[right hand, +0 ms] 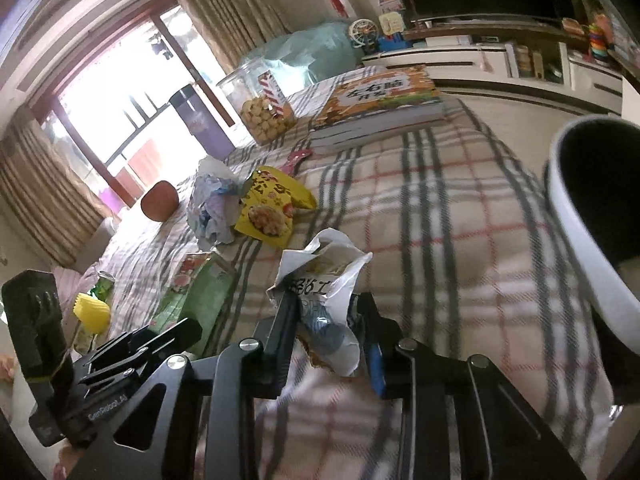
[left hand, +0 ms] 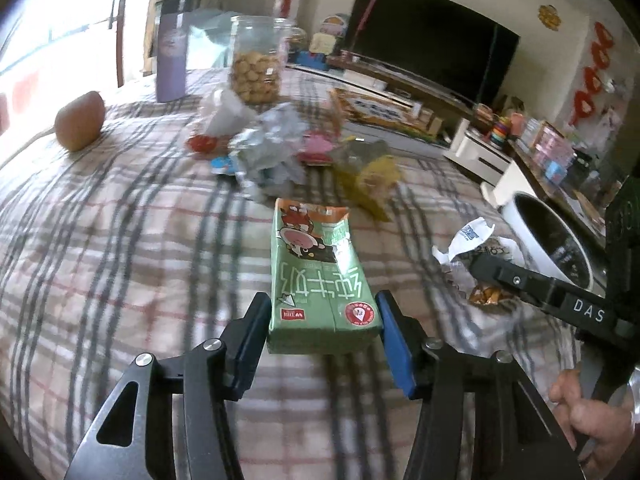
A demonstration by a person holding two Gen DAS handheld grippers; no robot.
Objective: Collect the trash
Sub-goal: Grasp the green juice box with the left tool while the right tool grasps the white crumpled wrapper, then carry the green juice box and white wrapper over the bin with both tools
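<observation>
My left gripper (left hand: 322,316) is shut on a green milk carton (left hand: 316,276) and holds it just above the plaid tablecloth (left hand: 120,240). My right gripper (right hand: 326,316) is shut on a crumpled white snack wrapper (right hand: 324,276); the wrapper also shows in the left wrist view (left hand: 476,248). A white bin with a black inside (right hand: 592,232) stands at the right, close to the right gripper; it also shows in the left wrist view (left hand: 548,240). More trash lies further back: a crumpled silver wrapper (left hand: 268,148) and a yellow snack bag (right hand: 272,208).
A clear jar of biscuits (left hand: 256,60), a purple flask (left hand: 172,52), a brown round fruit (left hand: 78,120) and a stack of books (right hand: 380,108) stand on the table. A yellow cupcake liner (right hand: 92,312) lies at the left. A TV and cabinet stand behind.
</observation>
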